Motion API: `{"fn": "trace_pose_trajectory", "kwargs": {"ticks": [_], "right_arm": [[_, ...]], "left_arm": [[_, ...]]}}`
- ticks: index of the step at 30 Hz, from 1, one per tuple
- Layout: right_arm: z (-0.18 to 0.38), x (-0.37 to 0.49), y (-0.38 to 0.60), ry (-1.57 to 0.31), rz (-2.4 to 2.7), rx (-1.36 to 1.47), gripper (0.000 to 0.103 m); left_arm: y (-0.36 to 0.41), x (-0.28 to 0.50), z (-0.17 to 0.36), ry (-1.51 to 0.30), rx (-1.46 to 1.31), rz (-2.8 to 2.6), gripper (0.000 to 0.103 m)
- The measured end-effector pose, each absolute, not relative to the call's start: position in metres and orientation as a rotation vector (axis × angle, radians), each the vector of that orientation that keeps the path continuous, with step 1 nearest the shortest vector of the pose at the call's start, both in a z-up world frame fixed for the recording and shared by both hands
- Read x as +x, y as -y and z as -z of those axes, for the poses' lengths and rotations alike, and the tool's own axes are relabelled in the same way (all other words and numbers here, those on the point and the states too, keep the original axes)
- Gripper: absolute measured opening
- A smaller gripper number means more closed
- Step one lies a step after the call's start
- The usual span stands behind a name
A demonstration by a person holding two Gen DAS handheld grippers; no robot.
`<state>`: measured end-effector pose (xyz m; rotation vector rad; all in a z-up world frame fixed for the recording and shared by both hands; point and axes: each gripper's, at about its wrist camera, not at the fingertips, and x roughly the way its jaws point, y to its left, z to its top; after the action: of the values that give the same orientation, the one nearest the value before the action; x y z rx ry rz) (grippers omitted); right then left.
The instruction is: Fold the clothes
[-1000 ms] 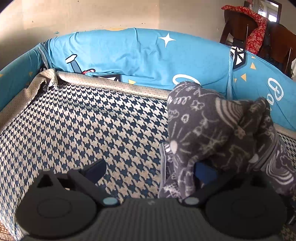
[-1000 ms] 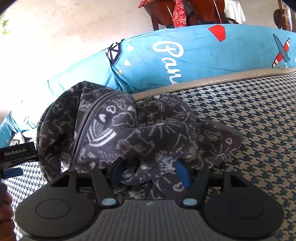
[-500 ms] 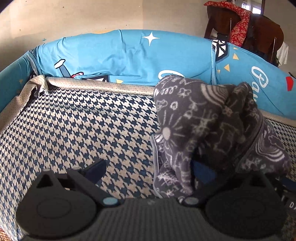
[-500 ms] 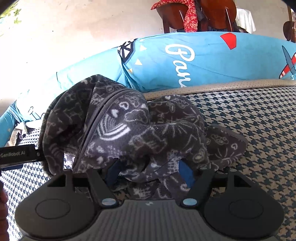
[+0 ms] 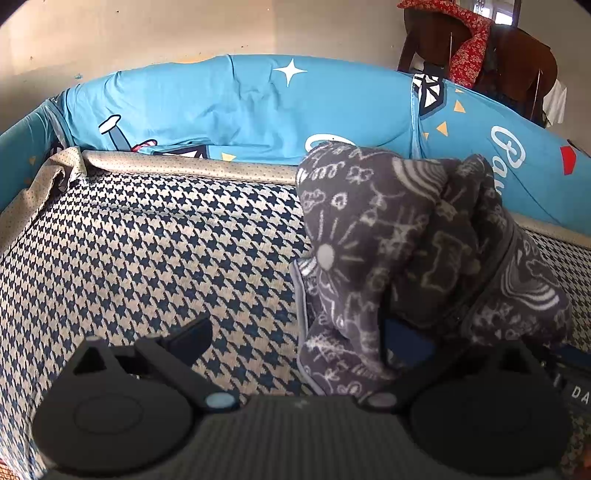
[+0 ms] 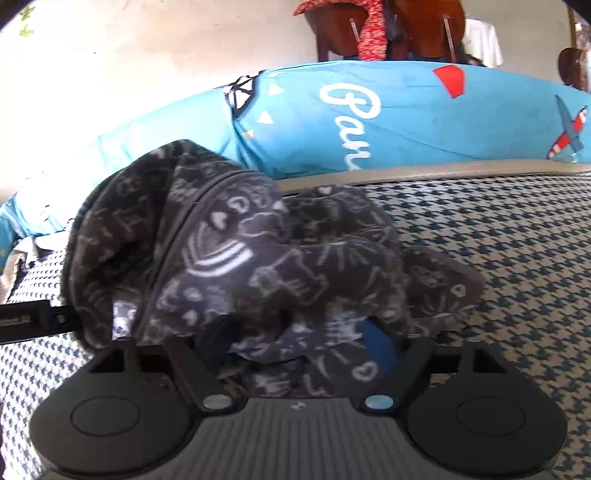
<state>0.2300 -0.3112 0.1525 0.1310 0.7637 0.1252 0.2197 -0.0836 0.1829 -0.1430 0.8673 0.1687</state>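
A dark grey fleece garment [image 5: 399,236] with white doodle print sits bunched in a tall heap on the houndstooth mattress [image 5: 147,251]. My left gripper [image 5: 295,336] is open wide. Its left finger [image 5: 184,336] is over bare mattress, and its right finger is tucked under the heap's near fold. In the right wrist view the same garment [image 6: 236,258] bulges between the fingers of my right gripper [image 6: 299,343], whose jaws are opening. The cloth lies loose between the blue pads [image 6: 380,347] and hides part of them. The left gripper's body [image 6: 33,321] pokes in from the left edge.
A blue padded bumper [image 5: 240,110] with star and plane prints walls the far side of the mattress, behind a beige piped edge [image 5: 192,166]. Wooden chairs with a red cloth [image 6: 373,33] stand beyond it. Bare mattress spreads left of the heap and also to its right [image 6: 498,236].
My right gripper's fingers have spread wider around the bunched cloth. The left wrist view has swung slightly, so the heap now sits nearer its middle. The garment keeps its shape.
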Motion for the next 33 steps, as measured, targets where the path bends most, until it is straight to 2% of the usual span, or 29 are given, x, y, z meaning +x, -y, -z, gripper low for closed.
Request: {"fn": "trace_pose_trajectory", "kwargs": {"ticks": [3, 14, 20, 22, 25, 26, 27, 31, 33], "right_arm": [[-0.151, 0.229, 0.317, -0.781, -0.136, 0.127, 0.094], [-0.109, 0.244, 0.328, -0.962, -0.086, 0.106, 0.097], [-0.098, 0.254, 0.317, -0.958, -0.076, 0.125, 0.096], [-0.098, 0.254, 0.312, -0.941, -0.089, 0.105, 0.090], [-0.099, 0.251, 0.305, -0.909, -0.131, 0.074, 0.074], [-0.100, 0.250, 0.303, -0.902, -0.150, 0.069, 0.065], [-0.101, 0.249, 0.302, -0.898, -0.164, 0.068, 0.060], [-0.104, 0.245, 0.301, -0.888, -0.186, 0.068, 0.050], [-0.106, 0.242, 0.301, -0.886, -0.202, 0.067, 0.041]], "left_arm": [[0.086, 0.219, -0.184, -0.863, -0.130, -0.164, 0.103], [0.105, 0.221, -0.176, -0.891, -0.096, -0.129, 0.103], [0.103, 0.222, -0.172, -0.903, -0.095, -0.133, 0.103], [0.103, 0.223, -0.170, -0.908, -0.087, -0.138, 0.103], [0.102, 0.224, -0.167, -0.919, -0.079, -0.148, 0.103], [0.102, 0.225, -0.167, -0.922, -0.078, -0.151, 0.103], [0.102, 0.225, -0.166, -0.923, -0.077, -0.156, 0.103], [0.100, 0.228, -0.162, -0.935, -0.079, -0.178, 0.103], [0.097, 0.229, -0.162, -0.937, -0.090, -0.189, 0.103]]}}
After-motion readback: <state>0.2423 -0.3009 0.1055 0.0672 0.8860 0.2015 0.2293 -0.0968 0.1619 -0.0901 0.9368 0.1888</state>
